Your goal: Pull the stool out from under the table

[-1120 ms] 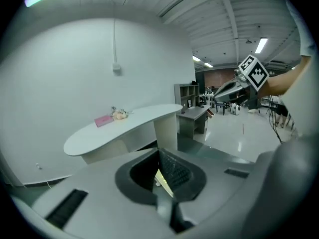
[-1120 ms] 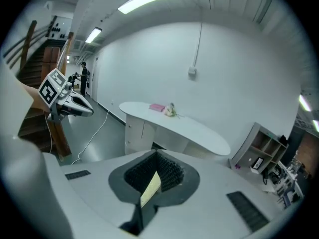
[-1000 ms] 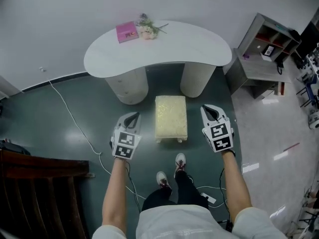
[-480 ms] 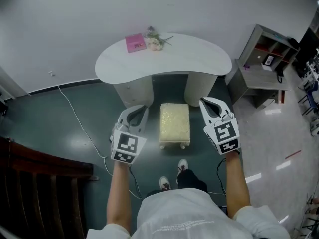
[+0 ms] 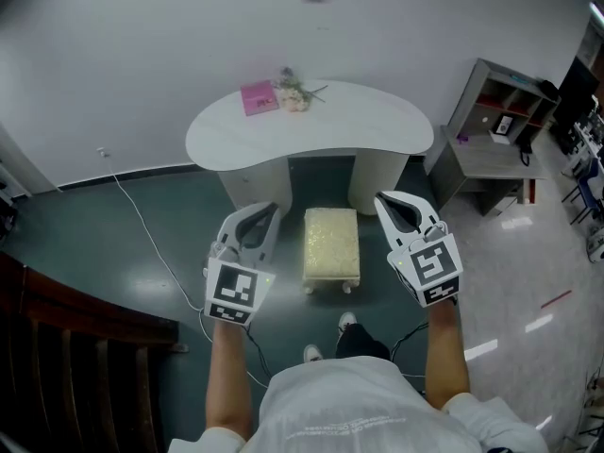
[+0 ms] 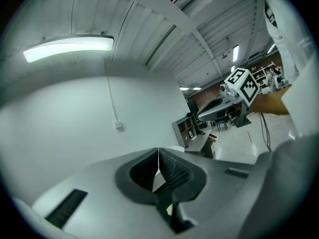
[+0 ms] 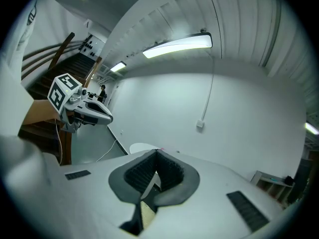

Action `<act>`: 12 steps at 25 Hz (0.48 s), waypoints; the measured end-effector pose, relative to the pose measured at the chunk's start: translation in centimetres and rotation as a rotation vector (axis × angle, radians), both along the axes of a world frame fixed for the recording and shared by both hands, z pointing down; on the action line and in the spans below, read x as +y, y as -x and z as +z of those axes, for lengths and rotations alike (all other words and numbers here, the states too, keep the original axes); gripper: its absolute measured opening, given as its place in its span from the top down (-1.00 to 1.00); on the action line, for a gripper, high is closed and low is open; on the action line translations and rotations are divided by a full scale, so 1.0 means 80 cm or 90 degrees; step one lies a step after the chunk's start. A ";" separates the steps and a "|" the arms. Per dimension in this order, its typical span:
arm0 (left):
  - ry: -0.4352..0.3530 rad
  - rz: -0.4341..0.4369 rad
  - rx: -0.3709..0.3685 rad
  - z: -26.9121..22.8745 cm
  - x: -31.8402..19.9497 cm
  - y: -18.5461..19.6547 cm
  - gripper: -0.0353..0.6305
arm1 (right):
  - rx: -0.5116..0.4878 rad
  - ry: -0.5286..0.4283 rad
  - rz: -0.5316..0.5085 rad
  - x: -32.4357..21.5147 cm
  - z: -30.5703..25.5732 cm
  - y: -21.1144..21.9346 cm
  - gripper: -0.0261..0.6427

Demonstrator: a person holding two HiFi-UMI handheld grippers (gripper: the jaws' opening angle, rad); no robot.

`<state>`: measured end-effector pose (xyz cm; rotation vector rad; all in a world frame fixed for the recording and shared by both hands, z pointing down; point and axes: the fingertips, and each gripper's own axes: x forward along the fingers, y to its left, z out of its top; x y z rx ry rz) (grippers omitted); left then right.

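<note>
A cream cushioned stool stands on the dark floor just in front of the white kidney-shaped table, its far end level with the table's two pedestals. My left gripper hovers to the left of the stool, shut and empty. My right gripper hovers to its right, also shut with nothing held. Neither touches the stool. In the left gripper view the jaws meet, with the right gripper beyond. In the right gripper view the jaws meet, and the left gripper shows at the left.
A pink book and a small bunch of flowers lie on the table's far edge. A grey shelf unit stands at the right. A white cable runs over the floor at the left. Dark wooden stairs lie at the lower left.
Both grippers have risen closer to the head camera and stand higher beside the stool. The person's body has come further into view, the feet drawn back. The stool has not moved relative to the table.
</note>
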<state>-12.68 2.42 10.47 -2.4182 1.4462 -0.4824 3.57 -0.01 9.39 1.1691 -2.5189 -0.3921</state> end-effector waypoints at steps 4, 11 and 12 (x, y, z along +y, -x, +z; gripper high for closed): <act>-0.015 0.006 -0.006 -0.014 0.009 -0.005 0.83 | 0.002 -0.007 -0.004 0.008 -0.006 -0.001 0.88; -0.018 0.007 -0.012 -0.013 0.021 -0.002 0.83 | 0.010 -0.011 -0.004 0.015 -0.005 0.001 0.88; -0.016 0.006 -0.012 -0.011 0.021 -0.001 0.83 | 0.011 -0.010 -0.004 0.016 -0.003 0.001 0.88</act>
